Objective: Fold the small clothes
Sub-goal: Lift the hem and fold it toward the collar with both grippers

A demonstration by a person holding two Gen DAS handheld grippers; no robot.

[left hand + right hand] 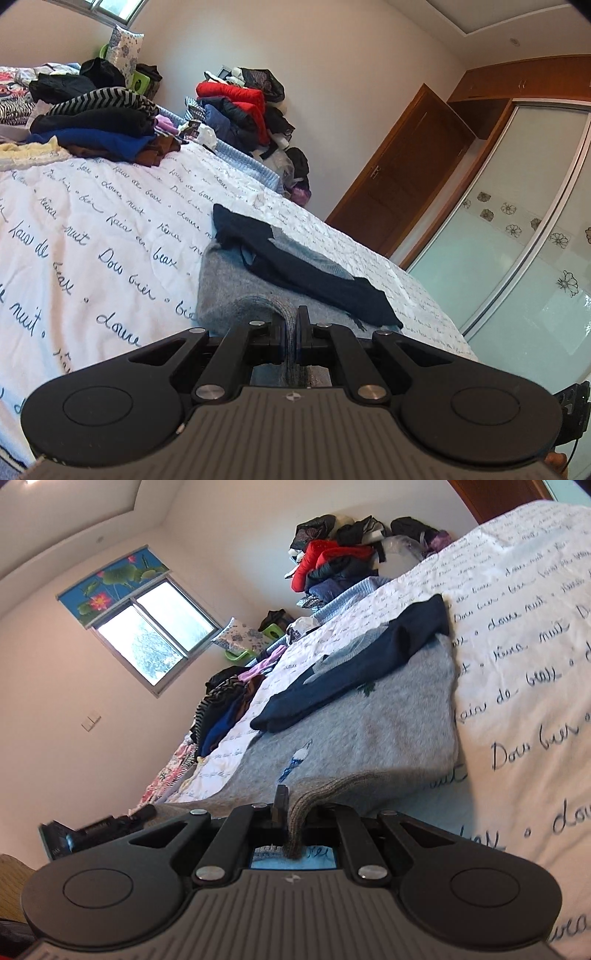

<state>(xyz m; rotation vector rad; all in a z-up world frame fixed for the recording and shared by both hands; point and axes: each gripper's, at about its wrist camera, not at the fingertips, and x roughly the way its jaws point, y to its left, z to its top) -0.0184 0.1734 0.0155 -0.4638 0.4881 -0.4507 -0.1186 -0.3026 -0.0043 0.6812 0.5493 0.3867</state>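
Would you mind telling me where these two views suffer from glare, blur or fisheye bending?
Right wrist view: the window is blown out white; the left gripper at lower left is smeared by blur. Left wrist view: even daylight, the wardrobe doors bow into curves. Both: dark vignetted corners, sharp grey sweater.

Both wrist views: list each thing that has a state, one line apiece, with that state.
left gripper: shut on the grey sweater's ribbed hem.
right gripper: shut on the same hem.
grey sweater: spread on the bed, near edge pinched up, navy sleeves folded across it.
stack of clothes: folded, piled on the bed.
heap of clothes: unfolded, against the wall.
wooden door: ajar.
window: closed, blind rolled up.
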